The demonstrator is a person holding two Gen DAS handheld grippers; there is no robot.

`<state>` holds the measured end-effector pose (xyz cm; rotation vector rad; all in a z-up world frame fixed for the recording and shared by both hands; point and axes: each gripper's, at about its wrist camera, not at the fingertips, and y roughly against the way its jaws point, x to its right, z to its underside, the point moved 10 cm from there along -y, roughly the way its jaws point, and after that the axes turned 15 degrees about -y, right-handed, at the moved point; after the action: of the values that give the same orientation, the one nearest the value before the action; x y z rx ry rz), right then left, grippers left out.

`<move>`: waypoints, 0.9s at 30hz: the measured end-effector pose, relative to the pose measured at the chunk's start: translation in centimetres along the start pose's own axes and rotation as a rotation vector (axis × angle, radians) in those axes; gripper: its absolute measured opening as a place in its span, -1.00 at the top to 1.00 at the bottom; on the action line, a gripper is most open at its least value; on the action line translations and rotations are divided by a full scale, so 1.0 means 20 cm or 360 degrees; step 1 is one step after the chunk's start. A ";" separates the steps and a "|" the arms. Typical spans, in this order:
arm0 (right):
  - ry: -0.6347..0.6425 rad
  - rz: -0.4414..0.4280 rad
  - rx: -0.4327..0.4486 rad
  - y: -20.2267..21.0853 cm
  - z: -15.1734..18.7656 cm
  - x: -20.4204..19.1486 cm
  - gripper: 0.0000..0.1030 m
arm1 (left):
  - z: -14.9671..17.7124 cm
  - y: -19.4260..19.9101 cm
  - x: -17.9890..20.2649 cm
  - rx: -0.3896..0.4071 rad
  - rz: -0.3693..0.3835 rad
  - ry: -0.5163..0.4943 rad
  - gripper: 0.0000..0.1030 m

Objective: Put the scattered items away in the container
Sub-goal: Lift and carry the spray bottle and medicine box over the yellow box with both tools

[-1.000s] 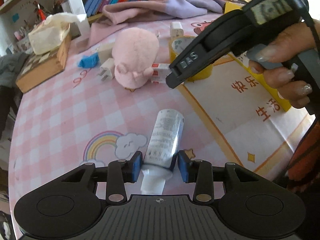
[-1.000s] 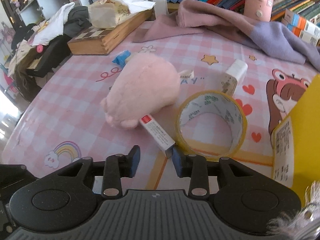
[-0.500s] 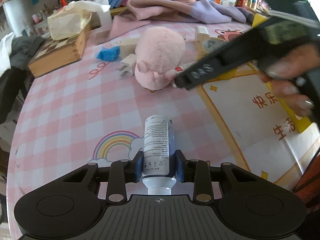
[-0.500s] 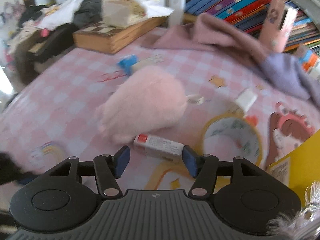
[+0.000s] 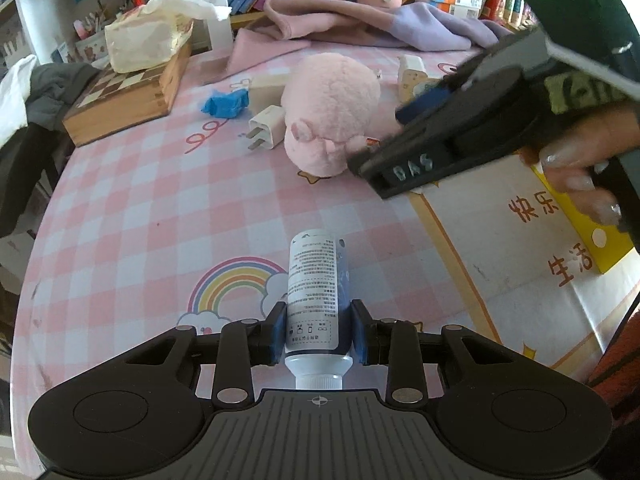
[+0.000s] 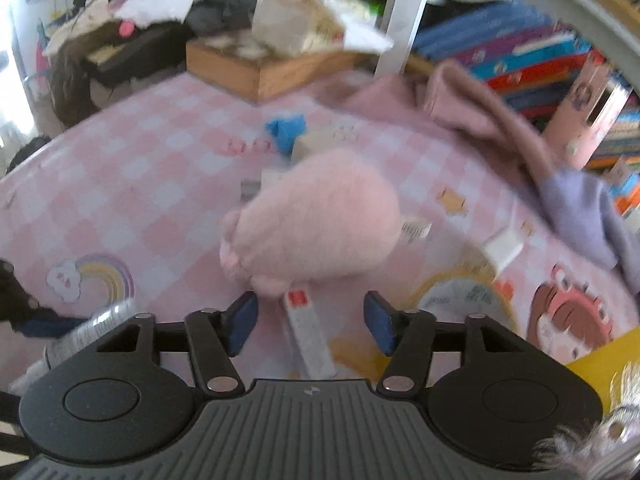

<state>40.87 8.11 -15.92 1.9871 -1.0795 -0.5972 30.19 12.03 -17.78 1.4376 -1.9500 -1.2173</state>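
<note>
Left wrist view gave me the sharp picture: my left gripper (image 5: 319,330) had its blue pads pressed on either side of a smooth white tube (image 5: 318,294), printed label up, white screw cap toward the camera. The tube pointed away over the pink checked tablecloth (image 5: 132,216), above a printed rainbow. Farther off sat a fuzzy, rounded pink plush toy (image 5: 330,114), with a boxy white charger plug (image 5: 266,126) just to its left and a crumpled blue scrap (image 5: 224,104) beyond that. A wooden chessboard box (image 5: 128,100) lay far left. Only this view showed the right gripper (image 5: 448,136) from outside, a black body held in a hand (image 5: 580,160) over the table's right side, with a yellow box edge (image 5: 580,224) behind it.

Right wrist view was smeared, but it showed what the other hid: the right gripper (image 6: 310,322) had its fingers spread wide and empty, and a slim white carton with a red end (image 6: 308,332) lay between them on the cloth, touching neither pad as far as I could tell. The plush toy (image 6: 316,220) sat just beyond the carton. To the right was a translucent ring, probably a tape roll (image 6: 460,300), and a yellow container corner (image 6: 600,360) at the near right. The held tube (image 6: 88,332) appeared low at the left.
</note>
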 end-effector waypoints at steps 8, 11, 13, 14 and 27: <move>-0.0114 -0.0136 -0.0154 0.00 0.12 -0.02 0.52 | -0.03 -0.02 -0.02 0.0012 -0.0015 0.0015 0.37; -0.0139 -0.0148 -0.0138 -0.01 0.10 -0.03 0.51 | -0.04 -0.03 -0.01 0.0009 -0.0016 0.0005 0.36; -0.0150 -0.0148 -0.0132 -0.01 0.10 -0.03 0.51 | -0.04 -0.03 -0.02 0.0015 -0.0013 0.0040 0.38; -0.0150 -0.0141 -0.0126 -0.01 0.10 -0.02 0.51 | -0.04 -0.03 -0.02 0.0019 -0.0014 0.0056 0.38; -0.0231 -0.0215 -0.0042 0.20 0.14 -0.05 0.74 | -0.03 0.11 -0.05 0.0143 0.0025 0.0349 0.40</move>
<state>36.38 6.44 -14.26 2.0304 -1.0225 -0.8341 29.89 12.88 -15.52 1.5270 -1.8821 -0.9323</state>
